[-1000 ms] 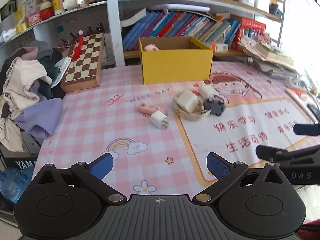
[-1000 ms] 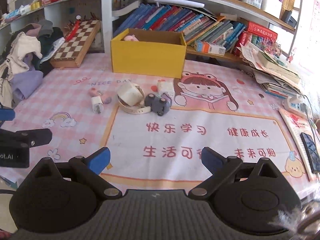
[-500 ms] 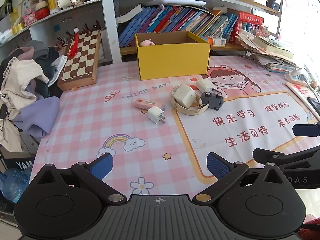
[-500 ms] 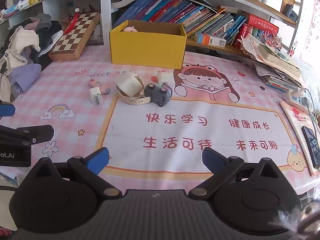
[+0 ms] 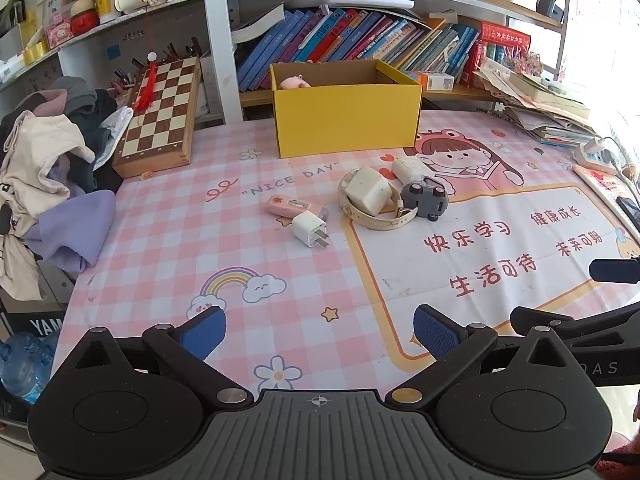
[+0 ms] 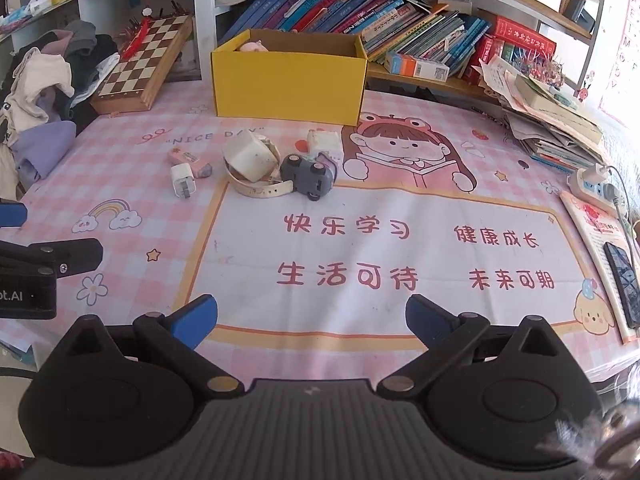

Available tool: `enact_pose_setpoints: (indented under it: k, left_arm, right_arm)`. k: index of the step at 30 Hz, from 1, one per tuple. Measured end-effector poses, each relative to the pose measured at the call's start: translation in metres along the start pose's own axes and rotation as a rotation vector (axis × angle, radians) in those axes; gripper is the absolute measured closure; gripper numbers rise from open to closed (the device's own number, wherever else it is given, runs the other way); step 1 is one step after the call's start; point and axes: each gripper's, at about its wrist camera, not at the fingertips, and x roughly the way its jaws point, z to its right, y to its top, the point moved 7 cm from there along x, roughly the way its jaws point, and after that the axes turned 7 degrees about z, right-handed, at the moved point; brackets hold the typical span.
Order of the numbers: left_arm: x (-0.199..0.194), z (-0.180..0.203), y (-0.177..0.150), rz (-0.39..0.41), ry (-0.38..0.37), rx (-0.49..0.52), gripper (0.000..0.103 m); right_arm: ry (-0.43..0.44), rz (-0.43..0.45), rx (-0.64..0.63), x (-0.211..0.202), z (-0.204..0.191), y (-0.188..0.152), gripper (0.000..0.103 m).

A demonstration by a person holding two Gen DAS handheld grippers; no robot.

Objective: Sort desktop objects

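Both the left gripper (image 5: 318,330) and right gripper (image 6: 312,314) hover empty, jaws apart. The white plug (image 5: 310,230), strap (image 5: 374,216) and toy car (image 5: 426,200) cluster mid-worktop, before the yellow box (image 5: 346,118). Items touch, so a grab could snag the strap and drag its neighbours.

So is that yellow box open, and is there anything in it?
Open: the yellow box has no lid on top, and a pink object shows above its rim. The rest of the inside is hidden.

In the upper middle of the frame the yellow cardboard box (image 5: 346,114) stands behind the grey toy car (image 5: 425,199); the wooden chessboard (image 5: 162,114) lies left of it, the white plug charger (image 5: 309,229) lower, near the centre.
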Motion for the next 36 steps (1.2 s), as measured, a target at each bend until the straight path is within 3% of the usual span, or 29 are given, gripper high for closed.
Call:
enact_pose_setpoints:
  k: [36]
  left_arm:
    - [0.059,-0.002,0.02,-0.065,0.019,-0.056,0.002]
  right_arm:
    - [0.05,-0.046,-0.028,0.066,0.02,0.038,0.006]
